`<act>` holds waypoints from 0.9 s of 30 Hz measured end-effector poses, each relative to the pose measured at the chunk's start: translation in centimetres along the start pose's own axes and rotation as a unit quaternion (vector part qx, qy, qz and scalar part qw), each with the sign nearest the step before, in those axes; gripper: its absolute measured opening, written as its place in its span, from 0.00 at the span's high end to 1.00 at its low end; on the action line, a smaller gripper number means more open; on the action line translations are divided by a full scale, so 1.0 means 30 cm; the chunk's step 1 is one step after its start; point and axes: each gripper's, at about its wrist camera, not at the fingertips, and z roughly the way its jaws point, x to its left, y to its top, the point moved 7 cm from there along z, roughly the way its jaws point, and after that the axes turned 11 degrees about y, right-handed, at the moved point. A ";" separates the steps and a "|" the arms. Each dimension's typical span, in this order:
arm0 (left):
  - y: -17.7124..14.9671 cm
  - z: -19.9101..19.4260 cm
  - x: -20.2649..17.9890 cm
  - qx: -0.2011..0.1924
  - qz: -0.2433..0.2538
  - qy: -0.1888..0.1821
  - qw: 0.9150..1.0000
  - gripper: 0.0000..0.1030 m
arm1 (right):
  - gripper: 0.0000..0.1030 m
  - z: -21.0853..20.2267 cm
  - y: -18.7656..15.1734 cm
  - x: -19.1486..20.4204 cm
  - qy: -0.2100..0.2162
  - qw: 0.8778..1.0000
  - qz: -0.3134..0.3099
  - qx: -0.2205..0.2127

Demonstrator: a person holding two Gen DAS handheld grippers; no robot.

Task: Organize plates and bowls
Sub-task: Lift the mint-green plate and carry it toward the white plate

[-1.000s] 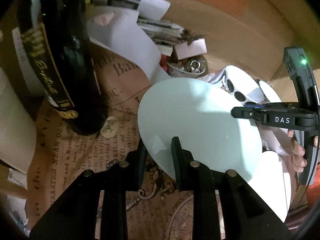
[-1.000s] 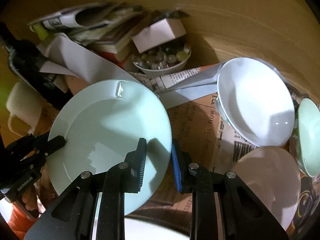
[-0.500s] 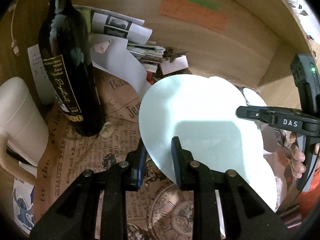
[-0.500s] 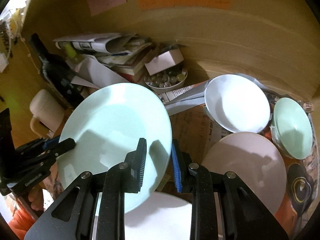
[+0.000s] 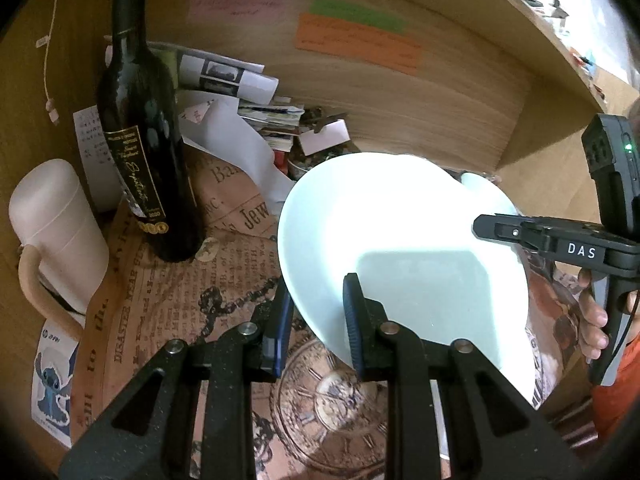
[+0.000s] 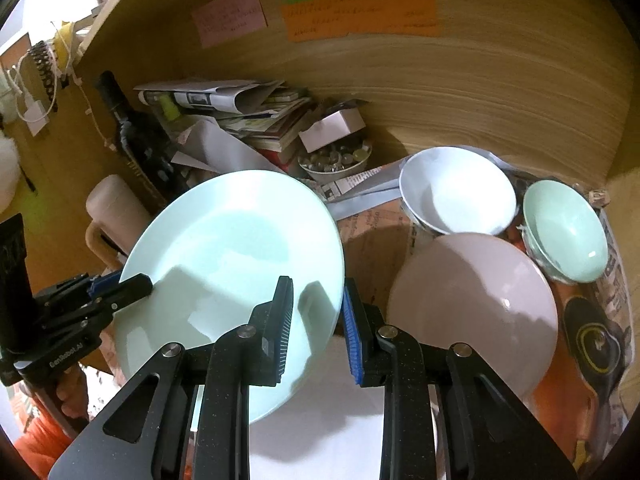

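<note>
Tongs of both hands, left (image 5: 316,316) and right (image 6: 318,328), grip the mint plate (image 6: 232,264).

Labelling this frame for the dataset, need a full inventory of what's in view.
mint plate: 1, pale green, lifted and tilted, rim between both tongs
pink plate: 1, pale pink, right of the mint plate
white plate: 1, white, under the right tongs
white bowl: 1, white, behind the pink plate
green bowl: 1, pale green, far right
small bowl: 1, filled with small round bits, by the books
wine bottle: 1, dark, upright, left
mug: 1, cream, left edge
papers and books: a pile, at the back wall
sticky notes: 3, pink, green, orange, on the wall
left tongs: 1, black
right tongs: 1, black
</note>
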 end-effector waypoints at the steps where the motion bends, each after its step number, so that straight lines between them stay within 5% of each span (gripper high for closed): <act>1: -0.005 -0.010 -0.002 -0.001 0.001 0.000 1.000 0.77 | 0.79 -0.006 -0.008 0.000 0.002 1.000 0.001 0.000; 27: -0.152 -0.095 -0.133 0.009 0.021 -0.020 1.000 0.77 | 0.78 -0.129 -0.210 -0.049 0.002 0.999 0.042 -0.015</act>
